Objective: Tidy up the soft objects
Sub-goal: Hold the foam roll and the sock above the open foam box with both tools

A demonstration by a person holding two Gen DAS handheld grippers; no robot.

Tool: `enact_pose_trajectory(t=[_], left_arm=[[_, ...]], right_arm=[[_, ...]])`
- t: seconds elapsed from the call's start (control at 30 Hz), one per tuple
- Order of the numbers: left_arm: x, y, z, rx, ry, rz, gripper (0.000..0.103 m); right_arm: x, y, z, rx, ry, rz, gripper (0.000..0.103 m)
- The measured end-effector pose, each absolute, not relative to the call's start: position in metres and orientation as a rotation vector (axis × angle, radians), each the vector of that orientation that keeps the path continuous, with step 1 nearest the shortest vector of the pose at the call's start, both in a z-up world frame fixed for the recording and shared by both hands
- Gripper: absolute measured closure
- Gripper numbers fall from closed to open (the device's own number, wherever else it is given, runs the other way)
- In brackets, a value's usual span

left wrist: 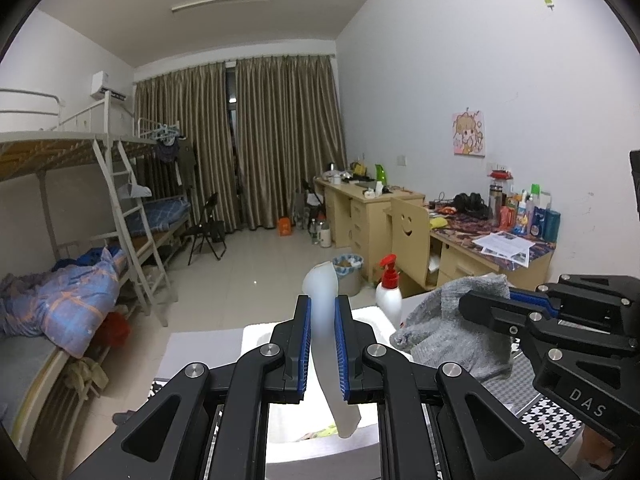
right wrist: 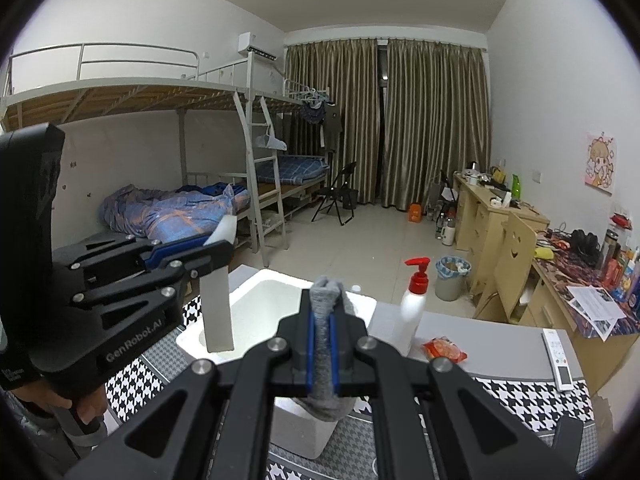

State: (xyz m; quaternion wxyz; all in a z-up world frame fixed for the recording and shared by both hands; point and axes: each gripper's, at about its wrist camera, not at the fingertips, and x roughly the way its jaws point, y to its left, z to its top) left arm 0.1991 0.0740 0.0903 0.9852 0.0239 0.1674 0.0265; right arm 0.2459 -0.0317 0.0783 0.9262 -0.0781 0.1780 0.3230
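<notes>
My left gripper is shut on a white foam strip that sticks up past the blue pads and hangs down behind them. In the right wrist view the left gripper holds this strip over the left side of an open white foam box. My right gripper is shut on a grey knitted cloth, which droops over the box's near wall. From the left wrist view the right gripper comes in from the right with the grey cloth bunched at its tips.
The box stands on a table with a houndstooth cover. Just behind it are a white pump bottle with a red top, a red snack packet and a white remote. Desks, a chair and bunk beds line the room.
</notes>
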Motion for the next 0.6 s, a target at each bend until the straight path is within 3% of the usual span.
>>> enact_pose_trajectory(t=[0.6], left_arm=[[0.23,0.083,0.066,0.031,0.437,0.052,0.09]], right_arm=[[0.256,-0.023,0.076,-0.176,0.387,0.66,0.094]])
